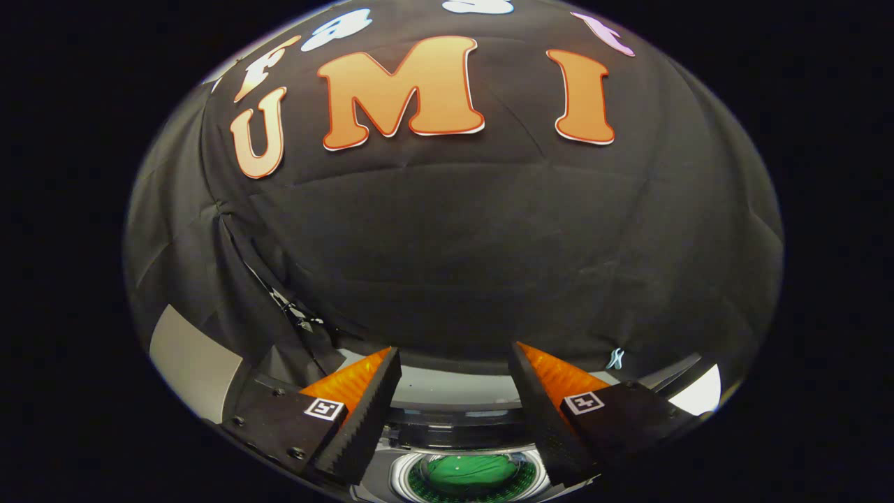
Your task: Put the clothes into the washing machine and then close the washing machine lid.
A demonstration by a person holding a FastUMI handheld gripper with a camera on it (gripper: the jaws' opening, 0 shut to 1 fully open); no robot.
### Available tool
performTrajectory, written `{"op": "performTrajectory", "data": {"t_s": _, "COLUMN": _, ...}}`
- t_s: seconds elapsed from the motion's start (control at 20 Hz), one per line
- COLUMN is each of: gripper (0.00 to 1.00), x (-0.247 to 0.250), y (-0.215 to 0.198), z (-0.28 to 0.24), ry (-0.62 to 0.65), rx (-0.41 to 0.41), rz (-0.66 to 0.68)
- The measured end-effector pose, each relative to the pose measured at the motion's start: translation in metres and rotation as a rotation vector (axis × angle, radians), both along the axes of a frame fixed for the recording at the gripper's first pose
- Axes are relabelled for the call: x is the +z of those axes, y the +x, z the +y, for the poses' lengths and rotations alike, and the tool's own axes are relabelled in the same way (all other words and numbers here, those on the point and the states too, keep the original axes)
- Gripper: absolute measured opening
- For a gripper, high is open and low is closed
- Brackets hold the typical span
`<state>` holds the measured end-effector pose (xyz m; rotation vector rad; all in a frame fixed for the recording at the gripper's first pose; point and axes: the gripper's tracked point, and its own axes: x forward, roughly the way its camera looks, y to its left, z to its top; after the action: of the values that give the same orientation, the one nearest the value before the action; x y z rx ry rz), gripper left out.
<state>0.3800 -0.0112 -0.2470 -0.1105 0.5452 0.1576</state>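
Hovering above the washing machine with fingers spread wide and empty, the gripper looks down on green clothes already inside the drum, so it should next find the lid's edge squarely.

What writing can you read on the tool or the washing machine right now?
Tool, open above the washing machine: no words, only a square coded marker on each finger.
Washing machine: nothing readable.
Green garment in its drum: no print.
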Motion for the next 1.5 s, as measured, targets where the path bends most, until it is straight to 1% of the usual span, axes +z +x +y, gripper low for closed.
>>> {"op": "performTrajectory", "data": {"t_s": 0.3, "gripper": 1.0, "x": 0.001, "y": -0.018, "z": -0.002, "ry": 0.002, "rx": 0.007, "rz": 0.024}}
{"op": "performTrajectory", "data": {"t_s": 0.65, "gripper": 1.0, "x": -0.002, "y": -0.07, "z": -0.01, "ry": -0.001, "rx": 0.006, "rz": 0.034}}
{"op": "performTrajectory", "data": {"t_s": 0.75, "gripper": 1.0, "x": -0.003, "y": -0.079, "z": -0.012, "ry": -0.002, "rx": 0.001, "rz": 0.026}}
{"op": "performTrajectory", "data": {"t_s": 1.0, "gripper": 1.0, "x": -0.01, "y": -0.11, "z": -0.016, "ry": -0.003, "rx": 0.007, "rz": -0.001}}
{"op": "performTrajectory", "data": {"t_s": 1.15, "gripper": 1.0, "x": -0.021, "y": -0.135, "z": -0.02, "ry": -0.006, "rx": 0.007, "rz": 0.007}}
{"op": "performTrajectory", "data": {"t_s": 1.3, "gripper": 1.0, "x": -0.042, "y": -0.166, "z": -0.028, "ry": -0.01, "rx": -0.013, "rz": 0.064}}
{"op": "performTrajectory", "data": {"t_s": 1.5, "gripper": 1.0, "x": -0.064, "y": -0.202, "z": -0.047, "ry": -0.017, "rx": -0.085, "rz": 0.108}}
